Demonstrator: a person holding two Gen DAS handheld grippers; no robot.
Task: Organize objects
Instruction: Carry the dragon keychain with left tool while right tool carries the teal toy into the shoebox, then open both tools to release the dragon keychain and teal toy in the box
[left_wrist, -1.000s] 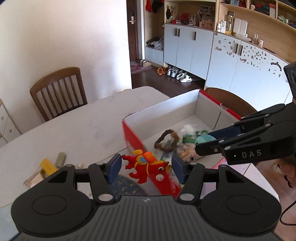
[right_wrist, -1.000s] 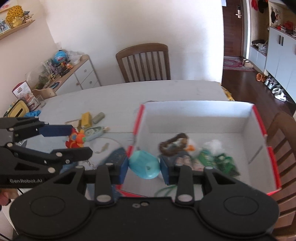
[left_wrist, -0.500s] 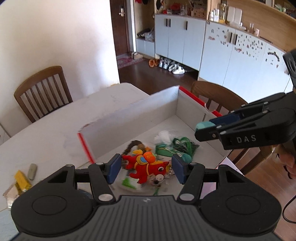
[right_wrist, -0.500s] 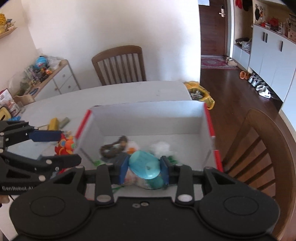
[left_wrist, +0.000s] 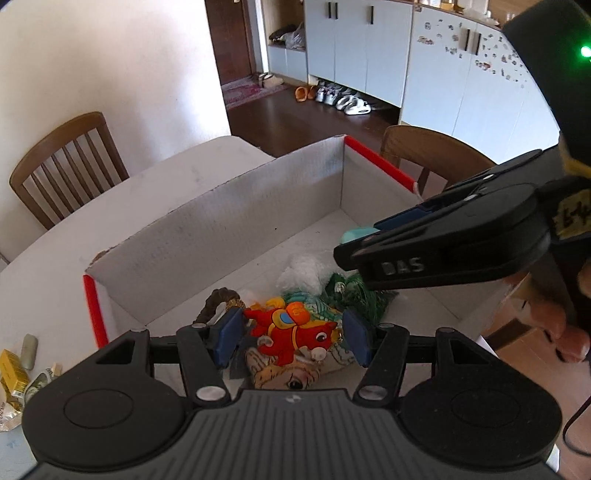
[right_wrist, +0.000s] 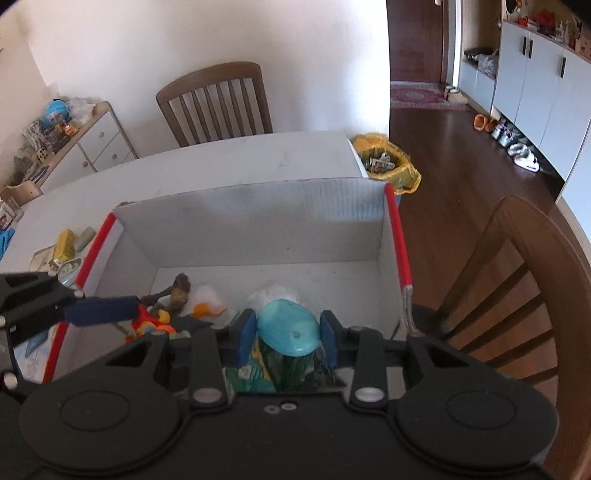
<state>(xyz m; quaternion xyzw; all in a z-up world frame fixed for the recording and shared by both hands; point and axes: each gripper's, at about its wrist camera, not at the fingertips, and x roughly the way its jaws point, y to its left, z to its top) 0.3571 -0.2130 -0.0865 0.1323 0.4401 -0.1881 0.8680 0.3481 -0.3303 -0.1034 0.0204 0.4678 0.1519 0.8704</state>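
My left gripper (left_wrist: 291, 338) is shut on a flat red cartoon horse toy (left_wrist: 290, 332), held over the near part of the open red-edged cardboard box (left_wrist: 229, 225). In the right wrist view my right gripper (right_wrist: 288, 332) is shut on a turquoise oval case (right_wrist: 288, 326), also above the box (right_wrist: 258, 218), toward its right side. Each gripper shows in the other's view: the right gripper (left_wrist: 354, 247) from the side, the left gripper (right_wrist: 122, 314) at the left edge. Inside the box lie a brown bracelet (right_wrist: 179, 290), white stuffing (left_wrist: 304, 271) and green items (left_wrist: 360, 295).
On the white table (right_wrist: 221, 162) left of the box lie a yellow packet (right_wrist: 64, 245), a grey eraser-like piece (left_wrist: 28, 349) and wrappers. Wooden chairs stand behind the table (right_wrist: 218, 103) and to the right (right_wrist: 517, 280). A yellow bag (right_wrist: 388, 164) sits on the floor.
Both grippers, each still holding its toy, have moved from the box's near-left edge to above the box's inside and come lower; the box contents now lie right under them.
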